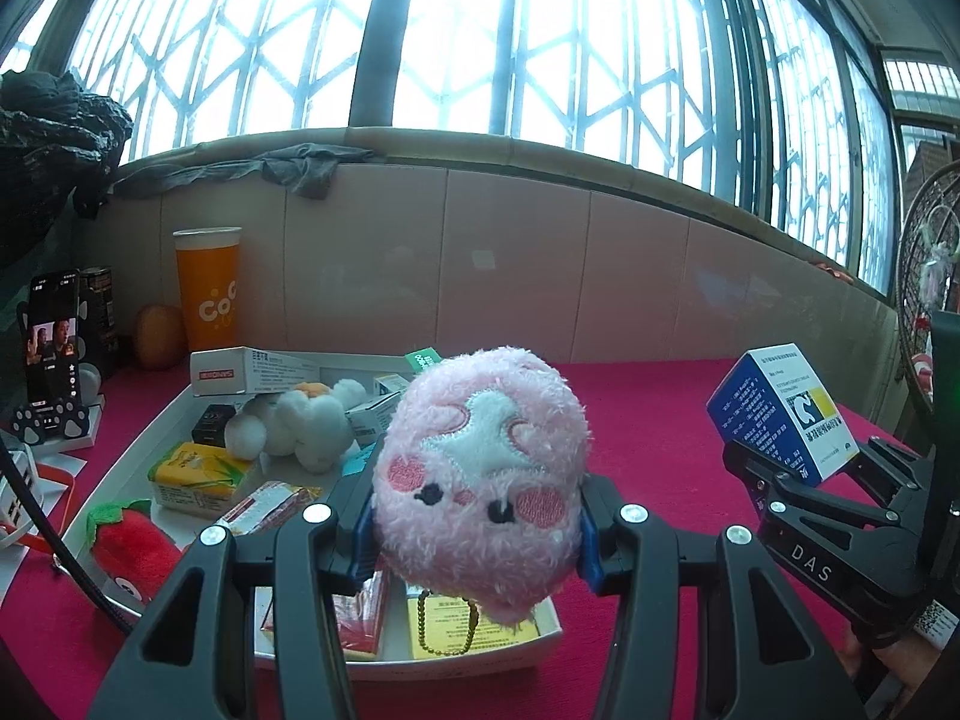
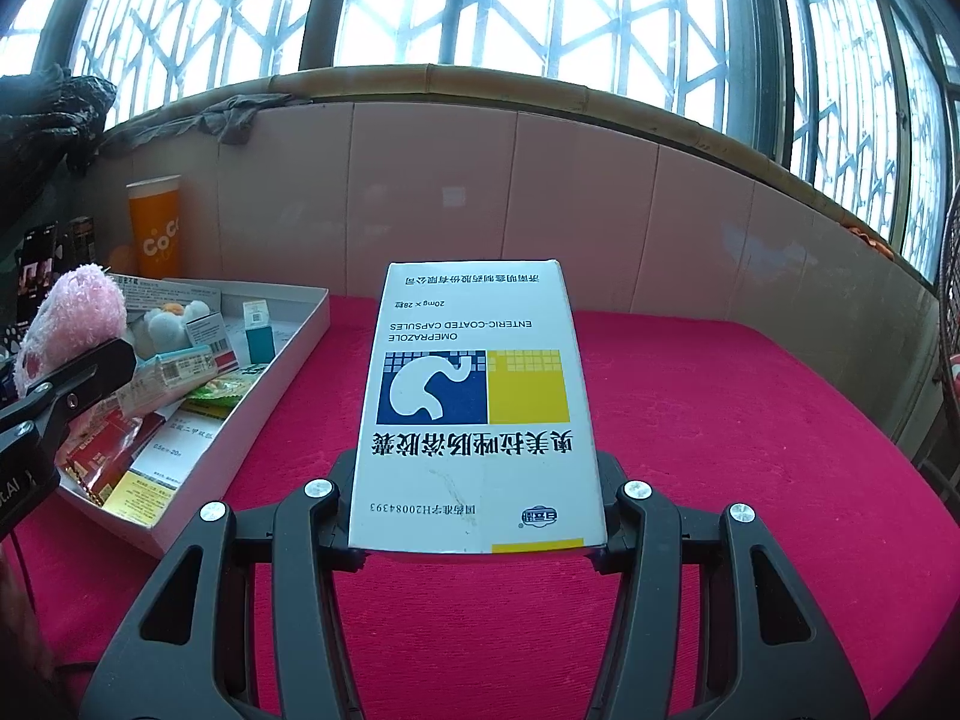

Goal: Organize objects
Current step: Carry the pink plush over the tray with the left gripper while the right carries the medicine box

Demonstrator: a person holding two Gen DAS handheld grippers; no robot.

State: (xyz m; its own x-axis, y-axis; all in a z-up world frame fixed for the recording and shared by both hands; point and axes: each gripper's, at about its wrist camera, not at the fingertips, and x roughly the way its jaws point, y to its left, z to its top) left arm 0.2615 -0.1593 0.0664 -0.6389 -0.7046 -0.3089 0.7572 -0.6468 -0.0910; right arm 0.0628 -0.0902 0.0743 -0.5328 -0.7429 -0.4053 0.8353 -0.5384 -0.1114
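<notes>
My left gripper [image 1: 477, 531] is shut on a pink plush toy [image 1: 480, 480] with a gold bead chain, held above the near end of a white tray [image 1: 480, 657]. The plush also shows in the right wrist view [image 2: 72, 318] at the far left. My right gripper [image 2: 477, 516] is shut on a white, blue and yellow omeprazole medicine box [image 2: 474, 402], held above the red cloth. That box shows in the left wrist view [image 1: 780, 408] at the right, in the right gripper [image 1: 804, 468].
The tray [image 2: 288, 354] holds medicine boxes, a white plush [image 1: 306, 426], a yellow carton [image 1: 198, 474] and a red strawberry plush [image 1: 132, 546]. An orange cup [image 1: 207, 288], a phone on a stand [image 1: 51, 342] and a fan [image 1: 930, 300] stand around the red tablecloth [image 2: 720, 420].
</notes>
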